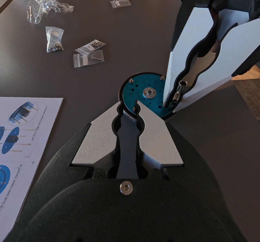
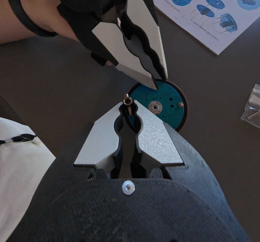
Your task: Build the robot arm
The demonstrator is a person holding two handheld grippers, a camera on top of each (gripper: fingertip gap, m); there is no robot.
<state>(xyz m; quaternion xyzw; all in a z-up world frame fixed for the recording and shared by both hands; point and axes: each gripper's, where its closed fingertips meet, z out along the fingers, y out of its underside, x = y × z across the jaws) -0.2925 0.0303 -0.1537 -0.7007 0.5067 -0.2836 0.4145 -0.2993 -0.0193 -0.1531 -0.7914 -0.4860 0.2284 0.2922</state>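
Here, in the left wrist view, the left gripper [image 1: 128, 103] sits at the near rim of the blue disc [image 1: 142, 88] on the dark worktop [image 1: 84, 83]. Its fingers are narrowly apart and straddle the rim (a true pinch cannot be told). Small bags of screws [image 1: 54, 39] and an instruction sheet [image 1: 21, 136] lie to the left.

In the right wrist view, the right gripper [image 2: 127, 102] is clamped on a small metal socket wrench [image 2: 127, 106], held over the disc's edge, near the silver hub [image 2: 155, 107].

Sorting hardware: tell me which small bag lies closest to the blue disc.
The flat clear bag just below the tilted bag; every other bag lies farther away.
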